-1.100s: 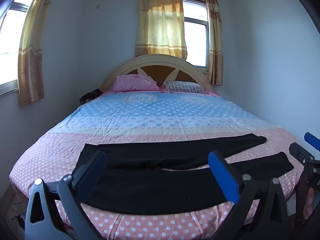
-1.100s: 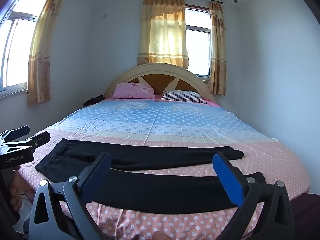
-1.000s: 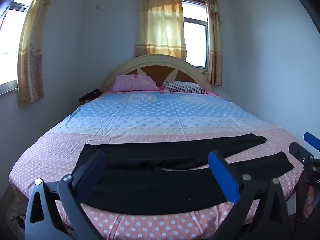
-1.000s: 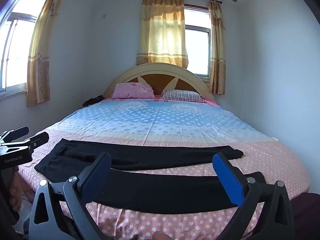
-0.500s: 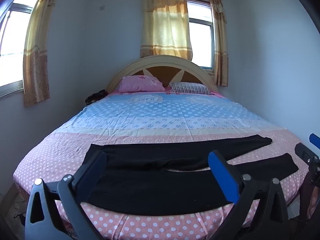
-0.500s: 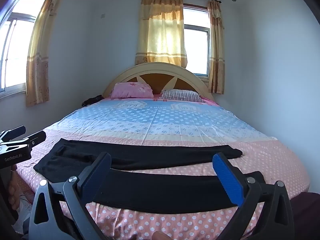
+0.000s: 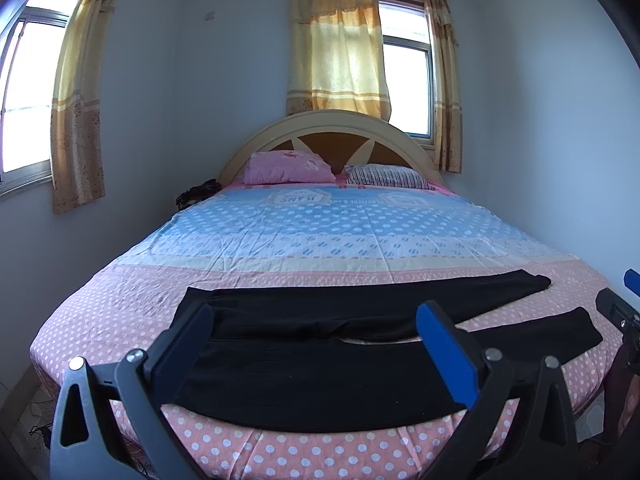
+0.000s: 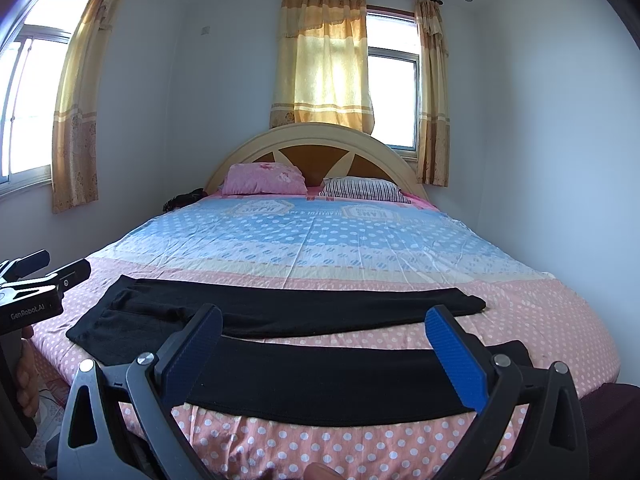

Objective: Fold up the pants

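Black pants [image 7: 320, 360] lie flat across the foot of the bed [image 7: 120, 312], waist at the left, both legs stretched to the right and spread apart. They also show in the right wrist view [image 8: 328, 380]. My left gripper [image 7: 316, 320] is open and empty, held in front of the bed over the waist end. My right gripper [image 8: 324, 320] is open and empty, held in front of the near leg. Neither touches the pants. The left gripper shows at the left edge of the right wrist view [image 8: 36, 272].
The bed has a pink and blue dotted sheet [image 7: 340, 232], a pink pillow [image 7: 288, 167] and a striped pillow [image 7: 386, 176] by the arched headboard [image 7: 332, 128]. Walls stand close on both sides. Curtained windows [image 7: 340, 48] are behind and at the left.
The left gripper has shifted slightly left and back, so the pants sit a little further right in its view. The right gripper's view has shifted slightly. Both stay open.
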The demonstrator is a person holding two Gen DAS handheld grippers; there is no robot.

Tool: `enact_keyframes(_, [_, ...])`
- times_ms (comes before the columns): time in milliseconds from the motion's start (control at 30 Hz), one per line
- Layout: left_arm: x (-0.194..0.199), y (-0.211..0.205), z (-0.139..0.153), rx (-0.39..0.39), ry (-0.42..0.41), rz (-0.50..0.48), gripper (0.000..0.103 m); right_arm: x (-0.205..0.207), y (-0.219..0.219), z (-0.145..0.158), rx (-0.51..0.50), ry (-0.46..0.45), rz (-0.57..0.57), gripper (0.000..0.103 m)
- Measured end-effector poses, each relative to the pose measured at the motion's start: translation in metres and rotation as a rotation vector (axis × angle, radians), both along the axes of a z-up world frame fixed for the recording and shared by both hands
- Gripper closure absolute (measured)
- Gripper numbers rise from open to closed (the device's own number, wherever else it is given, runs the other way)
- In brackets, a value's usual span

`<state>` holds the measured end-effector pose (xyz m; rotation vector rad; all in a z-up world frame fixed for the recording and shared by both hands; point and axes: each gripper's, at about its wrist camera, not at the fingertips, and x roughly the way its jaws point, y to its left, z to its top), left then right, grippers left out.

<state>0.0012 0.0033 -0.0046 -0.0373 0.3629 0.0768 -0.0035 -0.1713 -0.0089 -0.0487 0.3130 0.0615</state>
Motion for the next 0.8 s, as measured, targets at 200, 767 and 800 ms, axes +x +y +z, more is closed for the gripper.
enact_keyframes(200, [0.0013, 0.0018, -0.0006, 0.001, 0.002, 0.002, 0.000, 0.0003, -0.0009, -0.0001, 0.002, 0.001, -0.001, 0.001])
enact_keyframes(767, [0.0018, 0.0032, -0.0017, 0.005, 0.001, 0.002, 0.000, 0.0043, -0.0017, -0.0053, 0.000, 0.012, -0.002, 0.001])
enact_keyframes(800, [0.0017, 0.0030, -0.0020, 0.004, 0.001, 0.002, 0.000, 0.0046, -0.0016, -0.0059, 0.000, 0.013, -0.002, 0.001])
